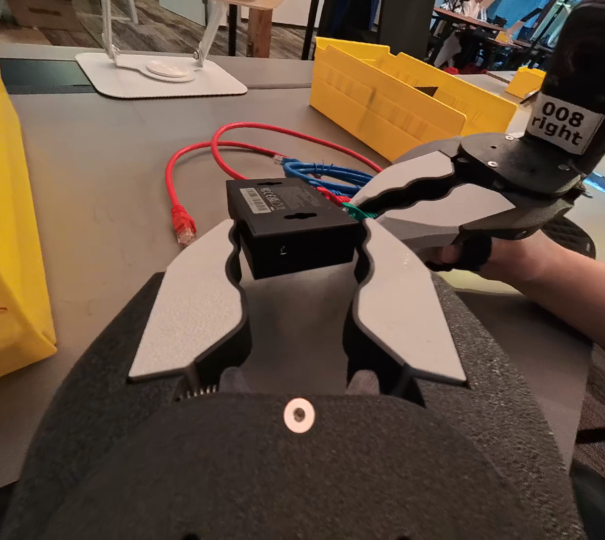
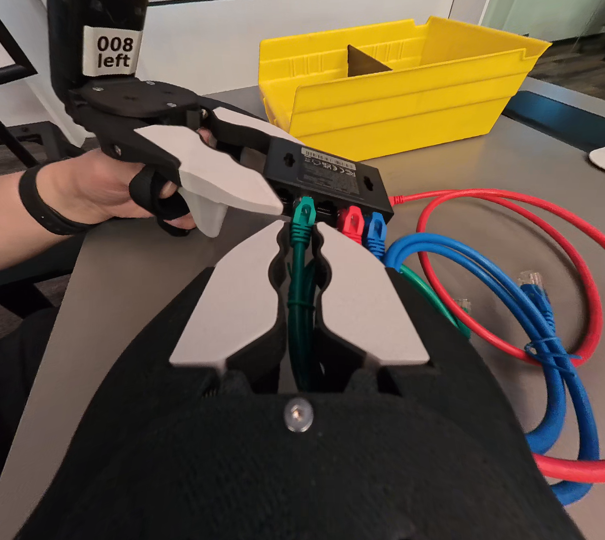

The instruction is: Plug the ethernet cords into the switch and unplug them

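The left gripper (image 1: 298, 229) is clamping the small black rectangular plastic network switch (image 1: 288, 213) by its two short ends, holding it tilted with its labelled underside facing up above the smooth grey tabletop (image 1: 98, 164). In the right wrist view the switch's row of ports is facing the camera, and the right gripper (image 2: 299, 231) is closing its grey fingers around the green ethernet cord (image 2: 299, 288) just behind its green connector boot (image 2: 302, 216), which is sitting at a port near the left end of the row; whether it is fully seated cannot be told. Further right along the same row, a red connector boot (image 2: 352, 221) and a blue connector boot (image 2: 375, 228) are sitting side by side in neighbouring ports. The red ethernet cord (image 2: 491, 200) is looping widely over the table to the right of the switch, and the blue ethernet cord (image 2: 491, 282), bundled with a tie, is lying coiled across it. In the left wrist view the red cord's free plug (image 1: 183, 224) is resting on the table just left of the left gripper's fingers. A yellow plastic storage bin (image 2: 393, 111) with a dark divider is standing behind the switch, well apart from it. A white stand (image 1: 157, 75) holding a sign board is sitting at the far edge of the table.
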### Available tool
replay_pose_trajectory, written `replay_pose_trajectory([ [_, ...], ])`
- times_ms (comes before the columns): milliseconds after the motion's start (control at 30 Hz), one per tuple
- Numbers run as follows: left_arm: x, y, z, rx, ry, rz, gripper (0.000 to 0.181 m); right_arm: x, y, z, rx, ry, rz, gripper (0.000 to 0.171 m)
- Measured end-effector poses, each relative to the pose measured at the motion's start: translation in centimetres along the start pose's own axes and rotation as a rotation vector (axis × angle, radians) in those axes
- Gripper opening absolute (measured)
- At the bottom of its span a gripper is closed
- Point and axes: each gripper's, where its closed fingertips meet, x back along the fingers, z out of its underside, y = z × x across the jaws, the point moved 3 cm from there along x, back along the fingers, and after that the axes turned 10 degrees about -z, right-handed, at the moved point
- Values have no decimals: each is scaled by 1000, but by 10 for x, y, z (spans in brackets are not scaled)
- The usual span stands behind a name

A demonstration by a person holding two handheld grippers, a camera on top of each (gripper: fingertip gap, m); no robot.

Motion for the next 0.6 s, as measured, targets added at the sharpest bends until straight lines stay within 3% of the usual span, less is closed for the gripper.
replay_pose_trajectory([
  [200,-2,-2,3,13,19,18,68,-1,-1,-1,85,24,73,15],
  [600,1,-3,1,80,-11,30,68,1,2,-3,53,46,33,16],
])
